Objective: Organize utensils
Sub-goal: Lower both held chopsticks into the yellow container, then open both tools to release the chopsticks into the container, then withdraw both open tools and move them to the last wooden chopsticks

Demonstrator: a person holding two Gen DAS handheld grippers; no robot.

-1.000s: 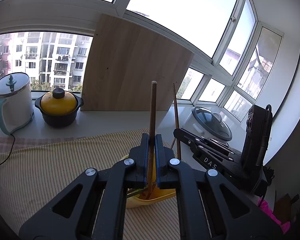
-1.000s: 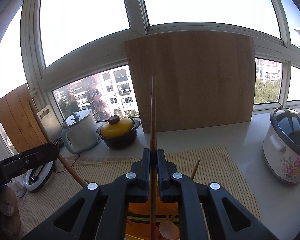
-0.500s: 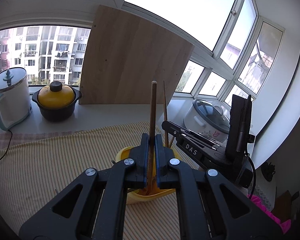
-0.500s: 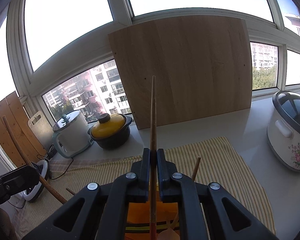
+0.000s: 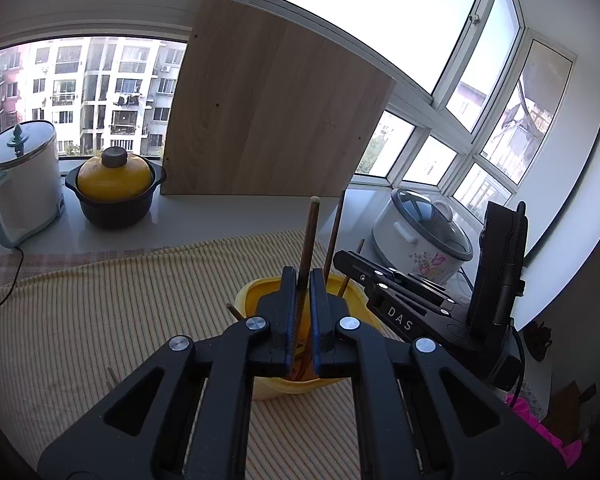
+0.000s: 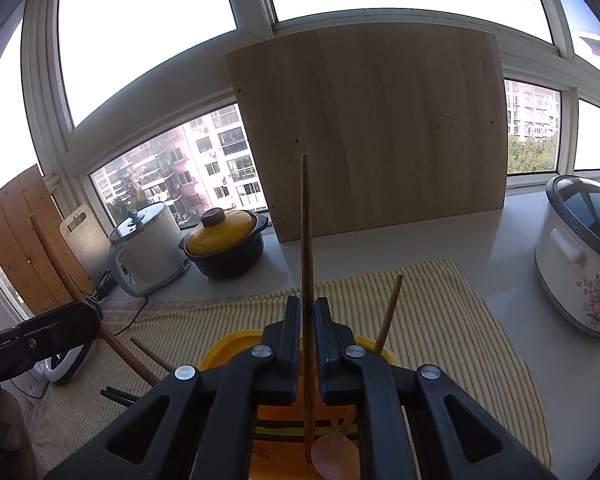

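A yellow container (image 5: 256,296) stands on the striped cloth; it also shows in the right wrist view (image 6: 228,344). My left gripper (image 5: 304,280) holds a dark wooden utensil handle (image 5: 310,232) upright over the container, its jaws slightly parted around the stick. My right gripper (image 6: 307,312) holds a thin wooden stick (image 6: 306,220) upright, its lower end inside the container beside a wooden spoon (image 6: 334,456). Another stick (image 6: 388,312) leans in the container. The right gripper also shows in the left wrist view (image 5: 400,300).
A yellow-striped cloth (image 5: 100,320) covers the counter. Behind stand a white kettle (image 5: 20,184), a black pot with yellow lid (image 5: 114,188), a wooden board (image 5: 276,120) and a flowered rice cooker (image 5: 424,240). Loose chopsticks (image 6: 118,396) lie on the cloth at left.
Both grippers have lowered their utensils toward the yellow container and tipped forward. The jaws of both look slightly wider apart around their sticks than before.
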